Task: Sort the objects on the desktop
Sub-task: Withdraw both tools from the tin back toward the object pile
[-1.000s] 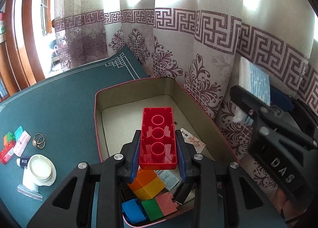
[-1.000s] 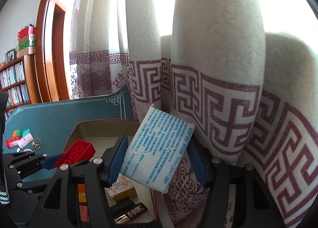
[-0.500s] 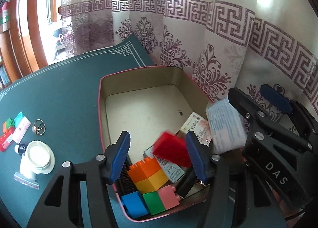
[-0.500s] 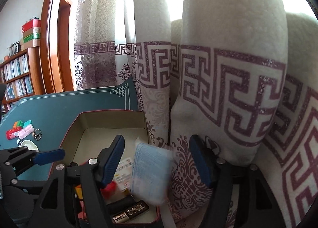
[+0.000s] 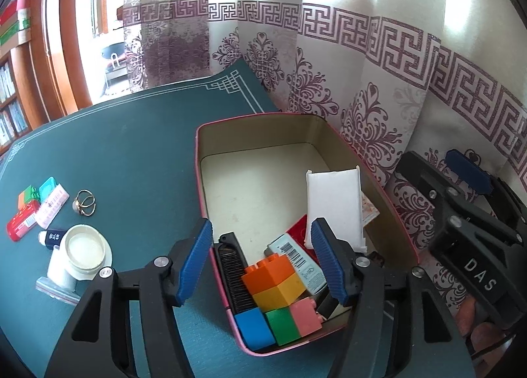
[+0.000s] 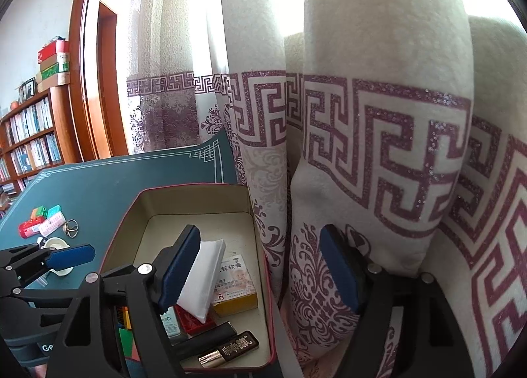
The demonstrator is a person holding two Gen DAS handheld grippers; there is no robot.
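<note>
Left-wrist and right-wrist views over a pink-rimmed box (image 5: 197, 160) standing on a green-covered surface (image 5: 131, 154) beside a patterned curtain (image 5: 378, 58).

Left claw (image 5: 260, 256): jaws apart and opening, nothing pressed between the blue pads (image 5: 194, 256). It hangs over the near end of the box. Directly below and between its fingers lies a stack of toy blocks (image 5: 273, 282), orange on yellow, with blue, green and pink blocks in front; a black comb (image 5: 234, 279) lies along the left wall of the box. A red brick (image 5: 298, 233) lies further in, partly covered by a barcoded carton (image 5: 296, 259) and by a white packet (image 5: 334, 203) that leans against the right wall.

Right claw (image 6: 260, 269): jaws wide and opening, empty. Its left finger stands over the box, its right finger against the curtain. The white packet (image 6: 201, 279) lies just beyond and below the left pad, clear of it, next to a small yellow-edged carton (image 6: 234, 282); a dark tube with gold lettering (image 6: 230, 346) lies in the near corner.

Unsorted items on the surface, well left of the box: a white jar (image 5: 84, 251), a metal ring (image 5: 85, 202), and small red, orange, teal and pink packets (image 5: 36, 210).
</note>
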